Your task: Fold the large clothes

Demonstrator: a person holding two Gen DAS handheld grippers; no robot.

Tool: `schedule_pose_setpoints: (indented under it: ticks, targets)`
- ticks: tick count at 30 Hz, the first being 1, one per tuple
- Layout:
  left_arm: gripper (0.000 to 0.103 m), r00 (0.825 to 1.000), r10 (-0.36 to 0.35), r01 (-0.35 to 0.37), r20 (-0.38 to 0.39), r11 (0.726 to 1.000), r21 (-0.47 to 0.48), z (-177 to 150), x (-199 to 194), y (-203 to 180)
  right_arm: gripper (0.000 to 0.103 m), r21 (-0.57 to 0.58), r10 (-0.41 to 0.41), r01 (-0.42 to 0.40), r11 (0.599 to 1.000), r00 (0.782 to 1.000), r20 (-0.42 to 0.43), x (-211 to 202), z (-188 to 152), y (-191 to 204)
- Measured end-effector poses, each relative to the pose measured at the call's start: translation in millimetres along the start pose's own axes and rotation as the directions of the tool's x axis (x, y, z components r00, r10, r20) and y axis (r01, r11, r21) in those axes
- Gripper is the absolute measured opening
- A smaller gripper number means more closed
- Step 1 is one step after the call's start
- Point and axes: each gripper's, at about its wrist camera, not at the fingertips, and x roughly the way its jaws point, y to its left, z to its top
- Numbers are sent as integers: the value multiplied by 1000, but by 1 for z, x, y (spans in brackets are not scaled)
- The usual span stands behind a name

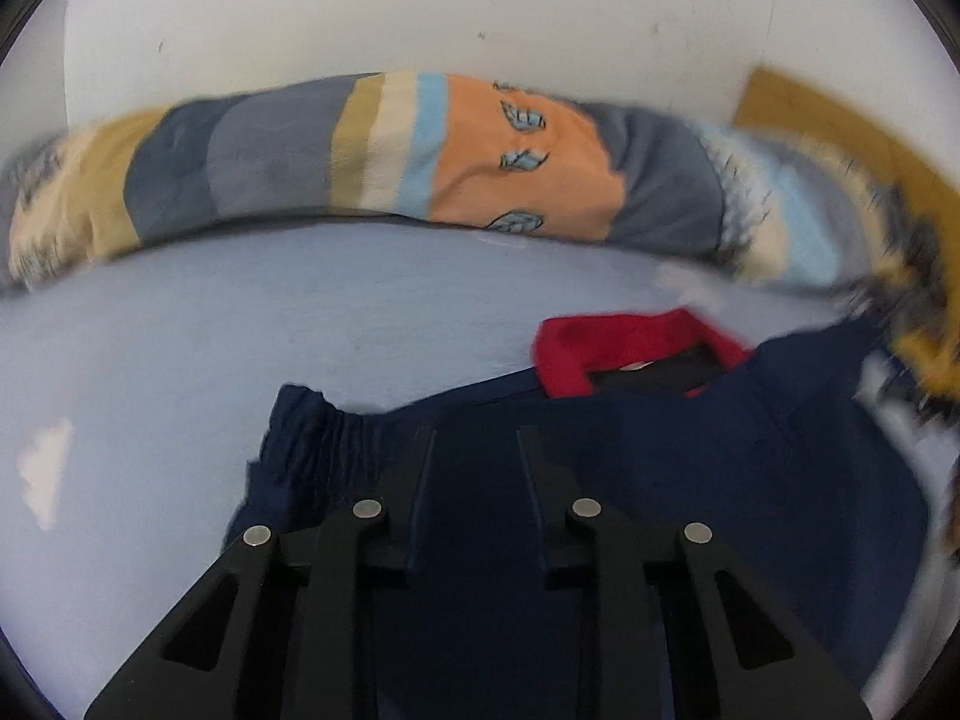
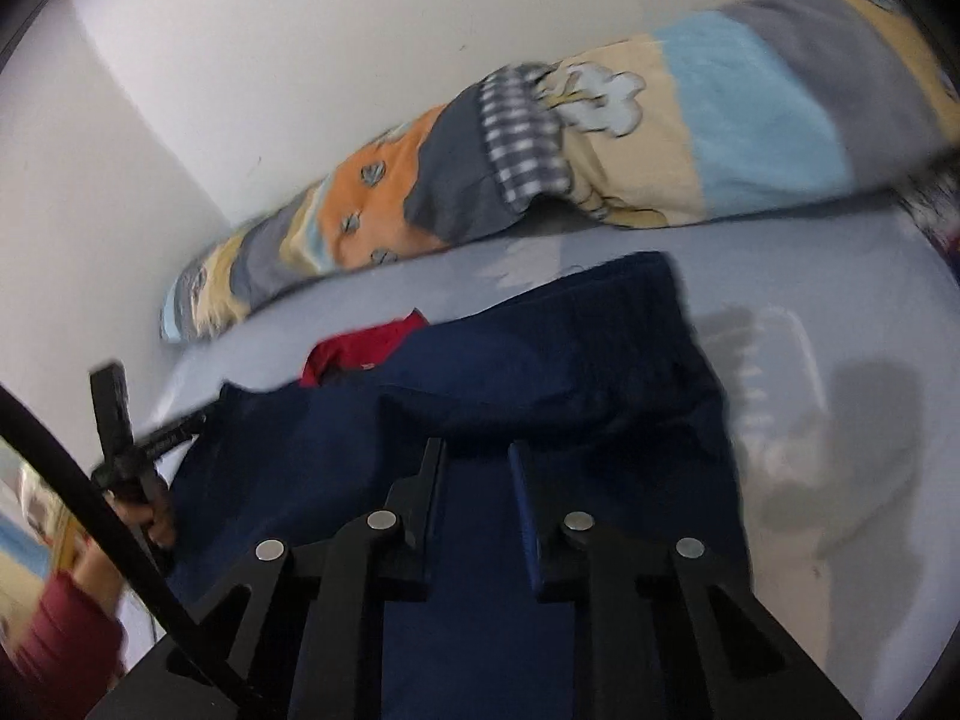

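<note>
A large navy blue garment (image 1: 690, 480) with a red collar or lining (image 1: 606, 354) lies on a pale blue bed sheet (image 1: 240, 330). A gathered cuff or waistband (image 1: 312, 420) shows at its left end. My left gripper (image 1: 477, 438) is over the navy cloth with its jaws apart and nothing between them. My right gripper (image 2: 477, 450) is also over the navy garment (image 2: 540, 360), jaws apart and empty. The red part (image 2: 360, 348) shows at the far side. The left gripper (image 2: 120, 420) and the hand holding it appear at the left of the right wrist view.
A long rolled quilt (image 1: 420, 156) in orange, grey, beige and light blue lies along the white wall (image 1: 420, 12); it also shows in the right wrist view (image 2: 600, 138). A yellow-brown board (image 1: 840, 138) stands at the right.
</note>
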Motion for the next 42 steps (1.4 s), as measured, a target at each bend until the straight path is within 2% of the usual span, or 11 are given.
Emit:
schedule_pose_setpoints:
  ticks: [5, 11, 15, 19, 21, 24, 28, 32, 36, 40, 42]
  targets:
    - [6, 951, 295, -299, -93, 954, -34, -9, 34, 32, 22, 47, -157, 160, 986, 986, -57, 56, 39, -38]
    - [11, 980, 200, -195, 11, 964, -179, -8, -5, 46, 27, 59, -197, 193, 979, 977, 80, 41, 52, -35]
    - [46, 993, 51, -35, 108, 989, -146, -9, -38, 21, 47, -136, -104, 112, 984, 992, 65, 36, 31, 19]
    - [50, 989, 134, -139, -61, 986, -96, -18, -1, 22, 44, -151, -284, 267, 952, 953, -103, 84, 20, -4]
    - [43, 973, 166, -193, -162, 968, -162, -31, 13, 45, 10, -20, -292, 292, 956, 949, -119, 80, 21, -36]
    - [40, 982, 164, -180, -97, 966, -185, -36, -26, 51, 17, 23, -445, 448, 894, 892, -77, 38, 18, -40]
    - [62, 998, 59, -55, 30, 991, -120, -58, -95, 22, 34, -109, -185, 180, 978, 982, -44, -7, -21, 18]
    - [62, 994, 67, -71, -87, 996, -50, -101, -94, 10, 35, -109, -41, 22, 994, 984, -171, -9, -78, 38]
    - [62, 972, 138, -178, -191, 961, -212, -140, -96, 65, 9, 139, -32, 58, 989, 982, -185, -28, -106, -26]
    - [62, 975, 159, -210, -153, 886, -415, -164, -160, 108, 20, 200, -327, 348, 916, 936, -130, -105, -113, -61]
    - [62, 984, 151, -180, -99, 865, -468, -171, -195, 106, 31, 172, -359, 364, 915, 931, -60, -136, -117, -44]
